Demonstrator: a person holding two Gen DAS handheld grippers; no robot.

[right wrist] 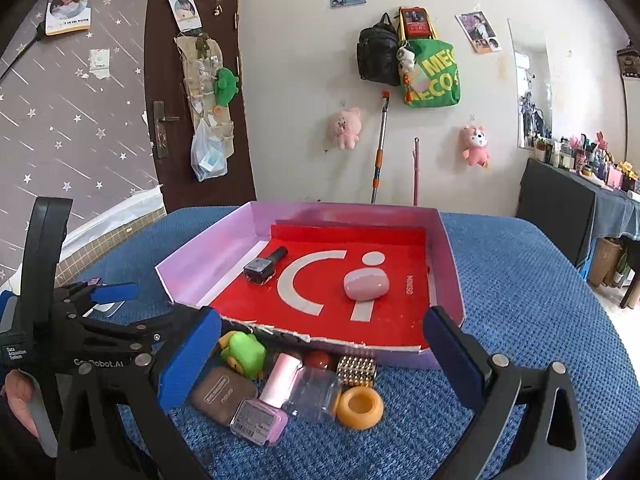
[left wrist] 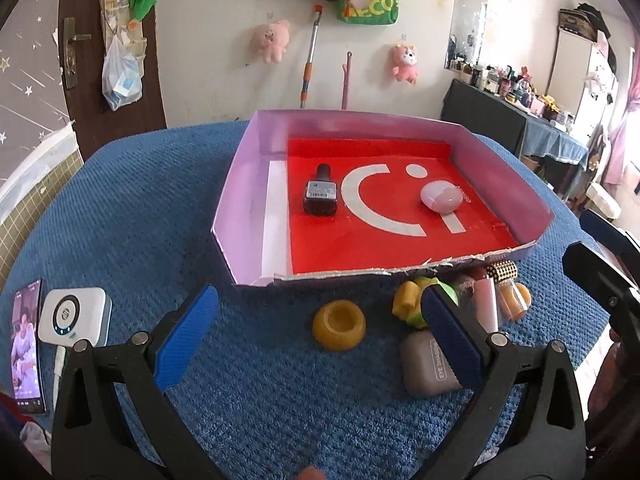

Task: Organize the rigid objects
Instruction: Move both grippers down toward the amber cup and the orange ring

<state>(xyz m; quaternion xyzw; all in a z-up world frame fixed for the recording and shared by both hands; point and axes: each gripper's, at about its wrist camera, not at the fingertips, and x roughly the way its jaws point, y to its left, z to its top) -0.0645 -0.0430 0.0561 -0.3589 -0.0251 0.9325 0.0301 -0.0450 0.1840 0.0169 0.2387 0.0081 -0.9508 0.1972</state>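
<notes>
the shallow cardboard tray (right wrist: 448,276) already holds a nail polish bottle (right wrist: 265,266) and a pink oval case (right wrist: 366,285); the other small items lie heaped just outside its torn front edge. both the left gripper (left wrist: 320,320) and right gripper (right wrist: 322,354) hang with jaws spread wide and nothing between them, so a fresh pick seems due; the yellow ring-shaped pot (right wrist: 359,407) at the heap's near side looks easiest, calling for a descent astride it.

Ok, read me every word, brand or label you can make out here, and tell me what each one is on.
"EYE SHADOW": brown case on the blue cloth.
"MEC" above "ECOS", cut off: green bag on the wall.
"GenRobot.AI" and "Data Acquisition System": left gripper.
"I AM THE MASTER": poster on the starry wall.
Too small or blurred: dark bottle label, pink case label, red tray side print.
</notes>
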